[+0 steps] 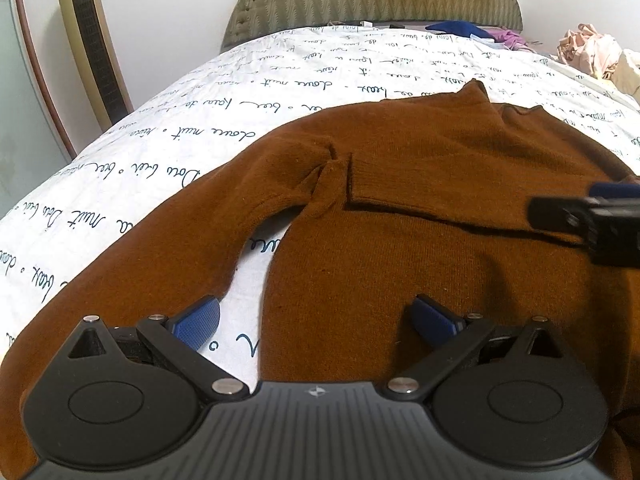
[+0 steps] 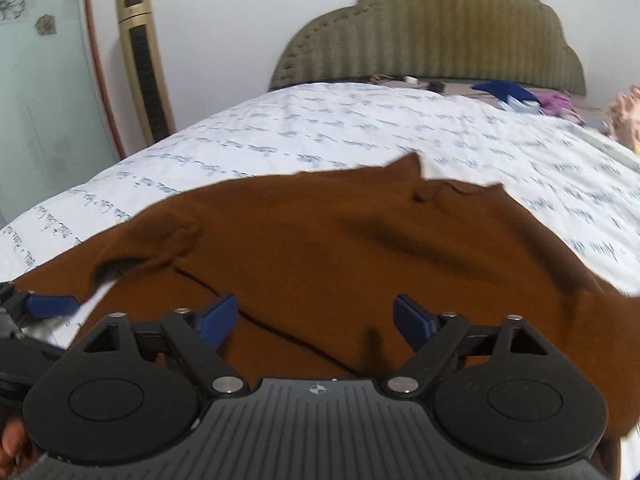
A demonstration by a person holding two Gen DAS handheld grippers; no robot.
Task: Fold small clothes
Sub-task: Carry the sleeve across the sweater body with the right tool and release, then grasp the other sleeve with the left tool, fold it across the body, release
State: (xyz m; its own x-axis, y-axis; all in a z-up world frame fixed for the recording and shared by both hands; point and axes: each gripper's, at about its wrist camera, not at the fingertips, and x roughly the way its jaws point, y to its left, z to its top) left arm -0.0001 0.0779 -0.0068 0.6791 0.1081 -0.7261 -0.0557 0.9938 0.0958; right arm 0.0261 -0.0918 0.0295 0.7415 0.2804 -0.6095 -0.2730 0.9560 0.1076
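A brown knit sweater (image 1: 400, 208) lies spread on the white bedsheet (image 1: 200, 120), with one sleeve folded across its body and the other sleeve stretching to the lower left. My left gripper (image 1: 316, 320) is open and empty just above the sweater's near left edge. My right gripper (image 2: 316, 316) is open and empty over the sweater (image 2: 340, 248). The right gripper shows at the right edge of the left wrist view (image 1: 592, 220). A finger of the left gripper shows at the left edge of the right wrist view (image 2: 48, 306).
A padded olive headboard (image 1: 376, 0) stands at the far end of the bed. A gold tower fan (image 1: 92, 44) stands at the left by a glass door. Blue, pink and cream clothes (image 1: 592, 52) lie piled at the far right of the bed.
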